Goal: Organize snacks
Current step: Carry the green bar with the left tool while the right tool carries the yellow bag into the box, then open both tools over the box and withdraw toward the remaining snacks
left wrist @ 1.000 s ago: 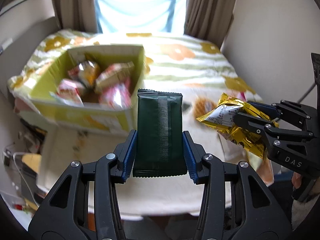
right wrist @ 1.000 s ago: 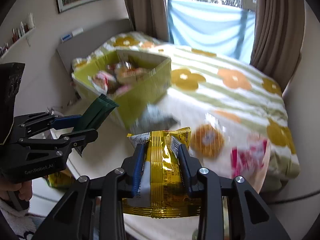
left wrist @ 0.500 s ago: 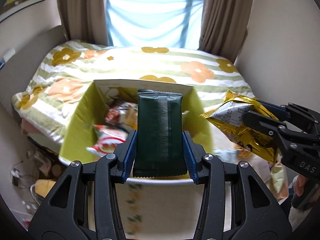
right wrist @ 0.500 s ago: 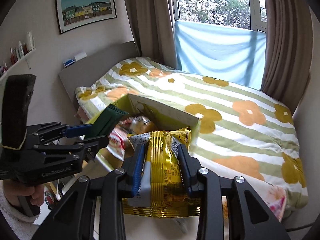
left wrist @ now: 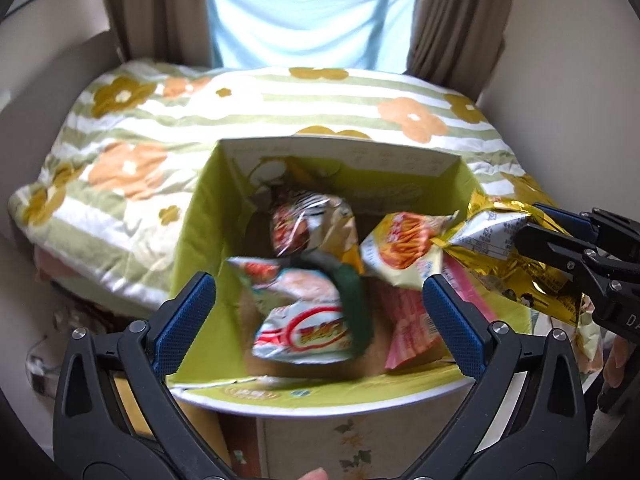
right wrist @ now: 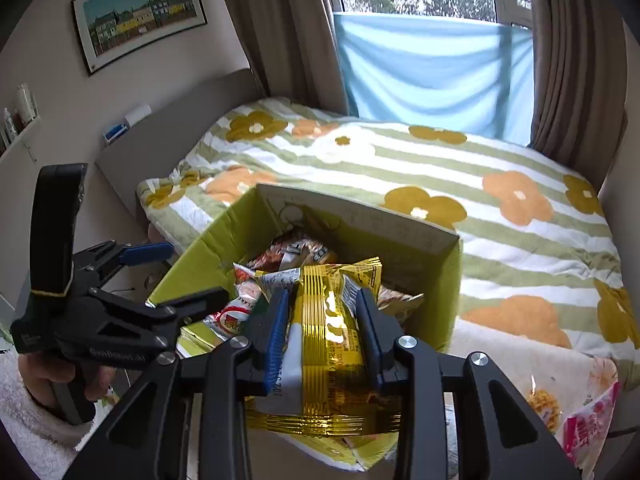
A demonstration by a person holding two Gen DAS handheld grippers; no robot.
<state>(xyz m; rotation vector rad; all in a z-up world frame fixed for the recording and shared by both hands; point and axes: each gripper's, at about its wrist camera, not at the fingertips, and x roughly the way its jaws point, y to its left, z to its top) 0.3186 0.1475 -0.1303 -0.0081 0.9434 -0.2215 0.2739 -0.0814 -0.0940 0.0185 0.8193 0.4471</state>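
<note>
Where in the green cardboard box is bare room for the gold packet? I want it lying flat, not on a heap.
Bare brown floor shows in the green cardboard box along its left wall, beside the red-and-white packet, and behind it toward the far wall. The middle and right are heaped with packets. The gold foil packet sits clamped in the right gripper.

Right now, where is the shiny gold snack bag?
The gold bag is pinched in the right tongs, over the near right corner of the green box. In the left view it shows at the right edge.
</note>
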